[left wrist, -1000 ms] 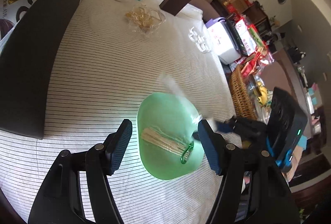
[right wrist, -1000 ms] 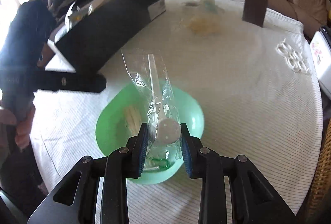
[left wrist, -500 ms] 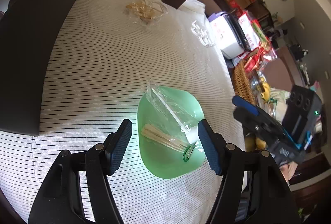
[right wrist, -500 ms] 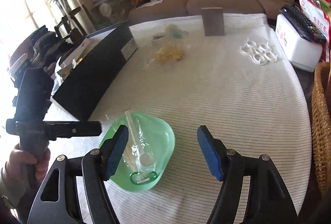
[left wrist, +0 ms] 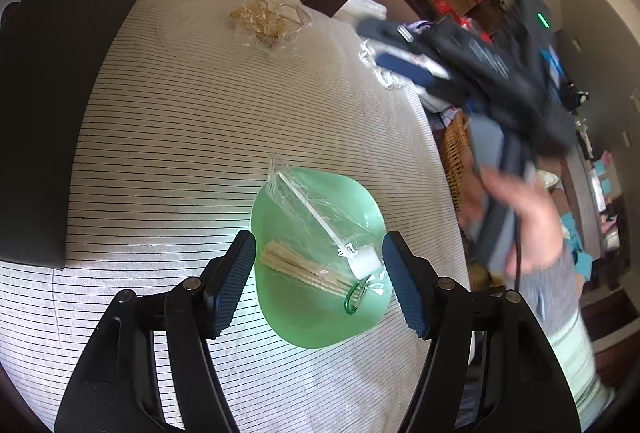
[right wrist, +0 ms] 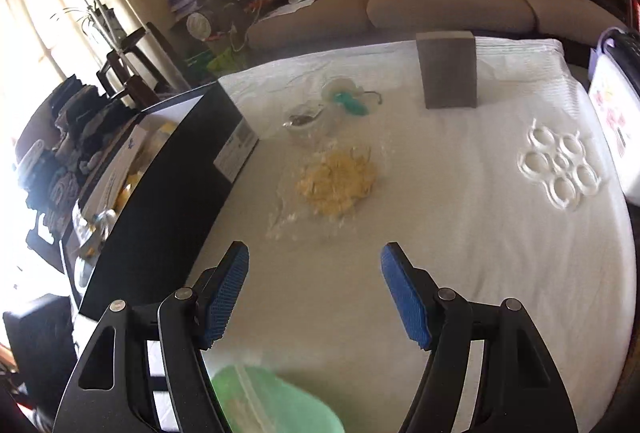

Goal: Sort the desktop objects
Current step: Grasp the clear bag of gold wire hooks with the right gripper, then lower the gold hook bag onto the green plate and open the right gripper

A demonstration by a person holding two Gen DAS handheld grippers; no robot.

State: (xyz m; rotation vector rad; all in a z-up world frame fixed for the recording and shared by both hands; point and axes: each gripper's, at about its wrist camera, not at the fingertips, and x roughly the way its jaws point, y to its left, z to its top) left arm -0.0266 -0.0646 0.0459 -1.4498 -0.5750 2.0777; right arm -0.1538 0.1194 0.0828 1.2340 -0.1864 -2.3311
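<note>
Right gripper (right wrist: 314,293) empty, green bowl (left wrist: 320,317) filled

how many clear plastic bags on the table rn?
3. Spoon bag in the green bowl; rubber-band bag mid-table; one more at the far end by the black box. Others may be hidden.

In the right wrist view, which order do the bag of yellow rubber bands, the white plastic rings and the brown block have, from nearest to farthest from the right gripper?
1. Bag of yellow rubber bands: just ahead of the open right gripper, near centre.
2. White plastic rings: farther, to the right.
3. Brown block: farthest, standing near the table's far edge.
</note>
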